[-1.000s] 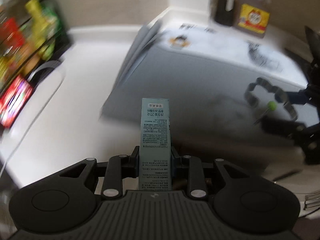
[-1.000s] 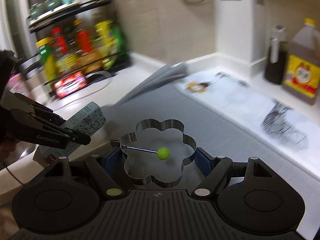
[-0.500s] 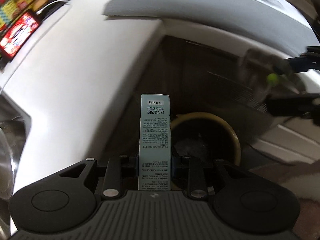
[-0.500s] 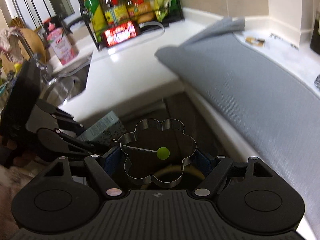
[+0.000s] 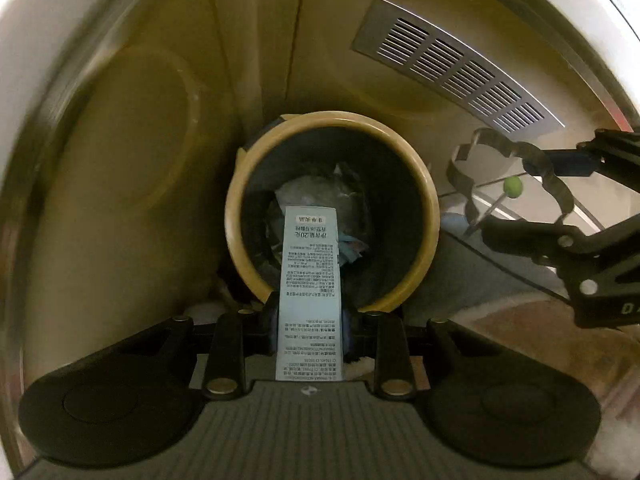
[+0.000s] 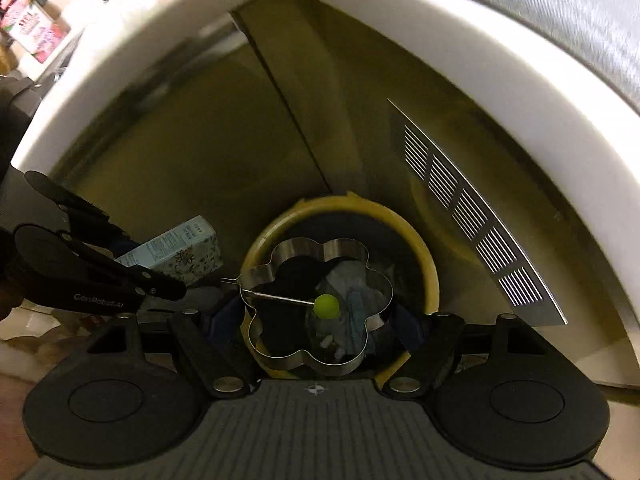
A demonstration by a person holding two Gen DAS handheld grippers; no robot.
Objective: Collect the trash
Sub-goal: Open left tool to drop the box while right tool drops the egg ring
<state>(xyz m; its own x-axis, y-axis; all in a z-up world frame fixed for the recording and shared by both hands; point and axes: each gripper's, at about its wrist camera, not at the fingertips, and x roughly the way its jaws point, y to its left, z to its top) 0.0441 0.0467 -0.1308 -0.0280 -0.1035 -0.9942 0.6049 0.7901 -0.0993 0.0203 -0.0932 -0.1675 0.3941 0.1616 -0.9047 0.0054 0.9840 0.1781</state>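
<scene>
- Swung both tongs down off desk (image 6: 360, 40) to bin (image 5: 240, 184).
- Left tongs (image 5: 310, 316) clamped on box (image 5: 310, 280), over bin mouth.
- Right tongs (image 6: 320, 320) clamped on ring mold (image 6: 316, 308), likewise over bin.
- Drop step next: spread tongs, release both.

We see the bin (image 5: 424, 184) on the floor before the cabinet (image 5: 256, 48), with the vent (image 5: 452, 64) at its two o'clock. The box (image 5: 310, 280) lies over the bin's six o'clock rim, the mold (image 6: 312, 308) over its mouth. Trash (image 5: 316, 196) lies in the bin.
</scene>
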